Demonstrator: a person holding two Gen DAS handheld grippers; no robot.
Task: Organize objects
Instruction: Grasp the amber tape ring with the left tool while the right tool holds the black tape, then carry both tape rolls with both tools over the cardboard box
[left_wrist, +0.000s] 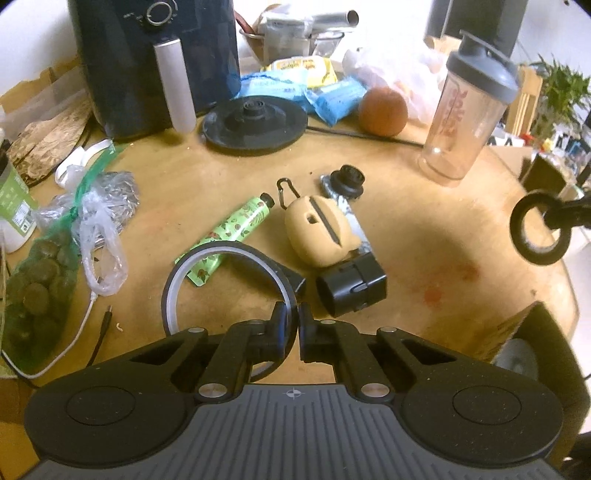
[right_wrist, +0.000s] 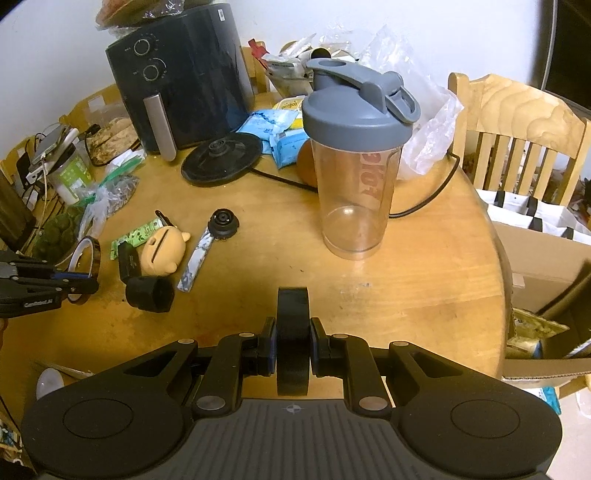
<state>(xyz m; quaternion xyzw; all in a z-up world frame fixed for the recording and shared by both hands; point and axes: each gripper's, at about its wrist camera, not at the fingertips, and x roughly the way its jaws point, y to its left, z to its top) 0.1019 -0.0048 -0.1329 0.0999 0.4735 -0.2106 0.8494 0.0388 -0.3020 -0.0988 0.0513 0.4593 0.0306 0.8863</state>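
**Both hands loaded — each roll stands on edge in its jaws, worktop clutter lies ahead**

Left gripper (left_wrist: 291, 326): jaws closed on the rim of a thin tape roll (left_wrist: 221, 284) w/ dark band and pale inner ring. The ring stands upright, its open face turned sideways, most of the hoop rising up and to the left of the jaws; only the wall is pinched. In the right wrist view the same roll shows near the worktop's left edge, lifted clear of the surface as far as I can judge.

Right gripper (right_wrist: 291, 345): jaws closed on a thick black tape roll (right_wrist: 291, 332), held across its width, tread facing the camera (hole axis runs jaw to jaw). It hangs over the near-right part of the worktop (right_wrist: 424, 280).

Relation that matters: the loose items sit in the worktop's middle-left, i.e. straight ahead of the left gripper and off to the left of the right one. These are the green tube (left_wrist: 232, 229), tan pouch (left_wrist: 319, 232), black cylinder part (left_wrist: 351, 288) and black knob (left_wrist: 347, 181). Left hand is nearer them, but it's full. The shaker bottle (right_wrist: 356, 158) stands dead ahead of the right gripper, toward the far-right edge.

Likely next: set each roll down somewhere grouped. No clear drop spot is visible, so can't say where.
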